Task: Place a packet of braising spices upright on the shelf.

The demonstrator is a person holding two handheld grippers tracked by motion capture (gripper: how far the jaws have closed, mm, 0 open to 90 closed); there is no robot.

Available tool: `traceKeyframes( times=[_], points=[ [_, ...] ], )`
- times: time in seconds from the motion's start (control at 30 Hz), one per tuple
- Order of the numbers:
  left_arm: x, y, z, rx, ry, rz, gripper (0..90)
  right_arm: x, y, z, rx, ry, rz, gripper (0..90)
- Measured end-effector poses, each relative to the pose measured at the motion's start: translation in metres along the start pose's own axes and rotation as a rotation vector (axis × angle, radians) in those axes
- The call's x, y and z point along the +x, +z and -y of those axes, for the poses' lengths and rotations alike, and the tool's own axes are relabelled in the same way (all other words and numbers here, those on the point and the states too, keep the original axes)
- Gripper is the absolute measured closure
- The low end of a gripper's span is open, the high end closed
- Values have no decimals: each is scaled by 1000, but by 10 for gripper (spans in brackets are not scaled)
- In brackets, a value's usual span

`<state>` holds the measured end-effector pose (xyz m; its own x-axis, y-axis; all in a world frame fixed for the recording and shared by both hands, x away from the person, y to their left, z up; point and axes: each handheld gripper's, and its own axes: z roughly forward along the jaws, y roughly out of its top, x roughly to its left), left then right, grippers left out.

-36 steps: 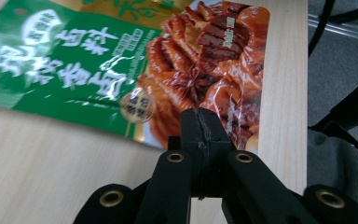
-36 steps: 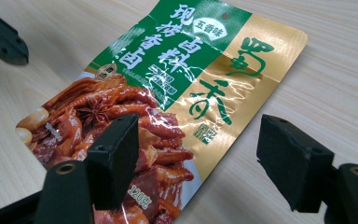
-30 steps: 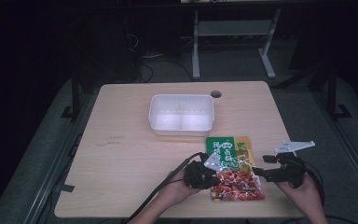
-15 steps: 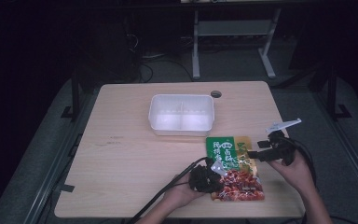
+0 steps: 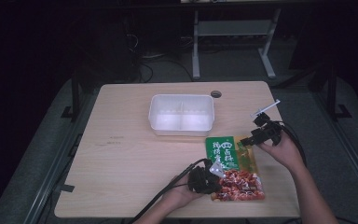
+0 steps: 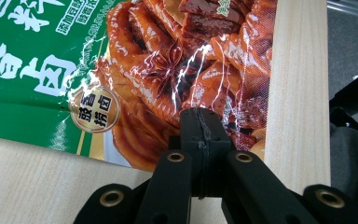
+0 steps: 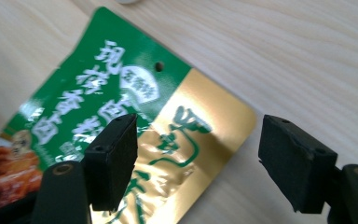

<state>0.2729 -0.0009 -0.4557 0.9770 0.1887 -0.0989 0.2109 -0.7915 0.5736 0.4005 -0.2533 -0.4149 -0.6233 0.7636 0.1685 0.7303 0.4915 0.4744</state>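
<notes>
Wooden table (image 5: 121,158), light grain, rounded corners. White plastic tray (image 5: 182,113) sits on the table toward its far edge, near the middle; a low rib splits the tray into two compartments. Round cable hole (image 5: 216,94) in the table top, just beyond the tray's far right corner. Grey metal stand (image 5: 230,35) on the floor beyond the table's far edge. Dark cables (image 5: 144,65) on the floor, left of the stand.

tongs (image 6: 200,122): closed, seemingly pinching packet edge | packet (image 6: 135,60): flat on table (image 6: 298,93)
</notes>
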Motion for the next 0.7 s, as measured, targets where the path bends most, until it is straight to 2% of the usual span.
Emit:
traceKeyframes(
  times=[0.2, 0.27, 0.47, 0.57, 0.6, 0.63, 0.7],
  points=[
    [-1, 0, -2, 9, 7, -8, 900, -13, 5, -6, 17, 25, -2, 285],
    [-1, 0, -2, 13, 8, -9, 900, -21, 10, -6, 19, 54, -27, 299],
    [-2, 0, -2, 12, 8, -11, 900, -25, 21, -6, 69, 64, -40, 331],
    [-2, 0, -2, 13, 7, -11, 900, -26, 23, -6, 73, 63, -68, 358],
    [-2, 0, -2, 13, 7, -13, 900, -26, 24, -6, 77, 64, -95, 374],
    [-2, 0, -2, 13, 6, -13, 900, -26, 24, -6, 77, 64, -95, 374],
    [-2, 0, -2, 13, 7, -15, 900, -26, 24, -6, 79, 65, -129, 394]
  ],
)
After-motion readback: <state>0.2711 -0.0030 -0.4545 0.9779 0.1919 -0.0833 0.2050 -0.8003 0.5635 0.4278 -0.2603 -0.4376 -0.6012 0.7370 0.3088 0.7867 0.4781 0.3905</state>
